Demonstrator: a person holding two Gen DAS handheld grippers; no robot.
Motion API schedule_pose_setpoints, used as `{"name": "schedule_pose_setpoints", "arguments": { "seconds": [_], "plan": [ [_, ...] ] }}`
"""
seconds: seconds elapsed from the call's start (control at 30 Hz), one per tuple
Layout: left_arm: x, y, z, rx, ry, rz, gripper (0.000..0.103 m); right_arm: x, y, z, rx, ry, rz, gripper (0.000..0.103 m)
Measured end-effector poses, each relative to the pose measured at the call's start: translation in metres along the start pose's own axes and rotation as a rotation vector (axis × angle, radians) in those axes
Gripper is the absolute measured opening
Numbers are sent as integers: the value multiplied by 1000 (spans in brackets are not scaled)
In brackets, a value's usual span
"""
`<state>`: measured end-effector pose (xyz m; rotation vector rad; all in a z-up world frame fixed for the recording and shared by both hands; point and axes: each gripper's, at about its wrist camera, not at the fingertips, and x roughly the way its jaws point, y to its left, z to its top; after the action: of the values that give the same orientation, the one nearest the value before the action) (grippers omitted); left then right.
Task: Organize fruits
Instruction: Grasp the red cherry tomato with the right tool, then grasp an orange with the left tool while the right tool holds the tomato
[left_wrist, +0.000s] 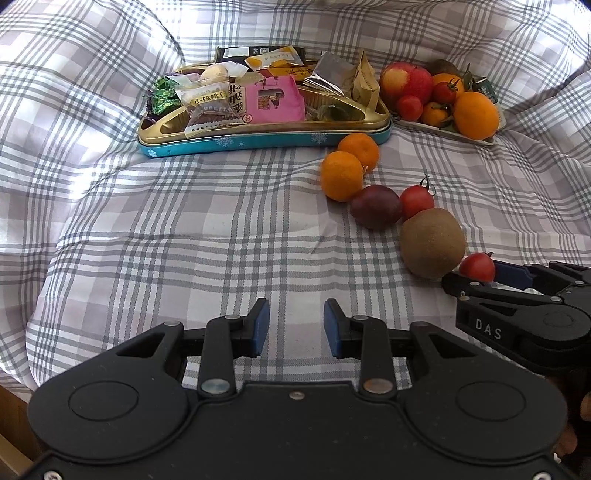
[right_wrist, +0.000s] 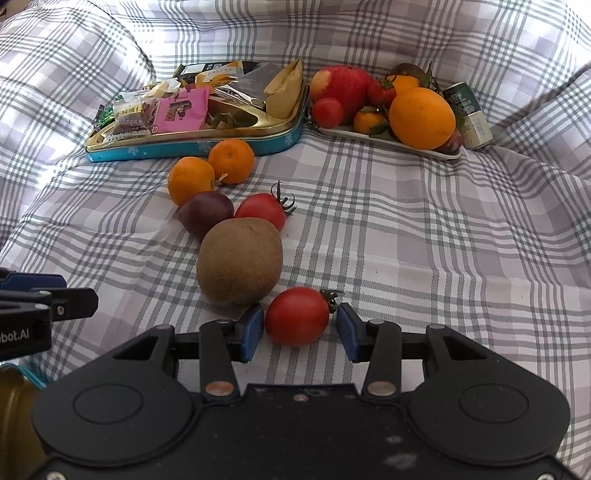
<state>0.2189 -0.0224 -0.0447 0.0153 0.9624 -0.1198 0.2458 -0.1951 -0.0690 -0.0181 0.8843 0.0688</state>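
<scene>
Loose fruit lies in a line on the checked cloth: two mandarins (right_wrist: 192, 179), a dark plum (right_wrist: 207, 214), a cherry tomato (right_wrist: 262, 210), a brown kiwi (right_wrist: 240, 260) and a second cherry tomato (right_wrist: 297, 315). My right gripper (right_wrist: 300, 334) is open with this near tomato between its blue pads; the left pad touches it, the right pad stands just off it. It also shows in the left wrist view (left_wrist: 476, 267). My left gripper (left_wrist: 295, 328) is open and empty over bare cloth, left of the kiwi (left_wrist: 432, 243). A white fruit tray (right_wrist: 388, 142) at the back right holds an apple, oranges and tomatoes.
A gold and blue tin (right_wrist: 192, 146) full of wrapped snacks stands at the back, left of the fruit tray. A small green and cream can (right_wrist: 467, 116) lies right of the tray. The cloth rises in folds on all sides. A gold tin edge (right_wrist: 14, 406) shows at the lower left.
</scene>
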Motion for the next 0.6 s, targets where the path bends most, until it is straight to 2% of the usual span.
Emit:
{"name": "schedule_pose_setpoints", "arguments": {
  "seconds": [0.23, 0.6],
  "plan": [
    [-8, -4, 2, 26, -31, 1, 42, -3, 0, -1, -9, -6, -1, 35],
    [-8, -11, 22, 64, -68, -21, 42, -20, -9, -8, 22, -25, 5, 35]
  ]
}}
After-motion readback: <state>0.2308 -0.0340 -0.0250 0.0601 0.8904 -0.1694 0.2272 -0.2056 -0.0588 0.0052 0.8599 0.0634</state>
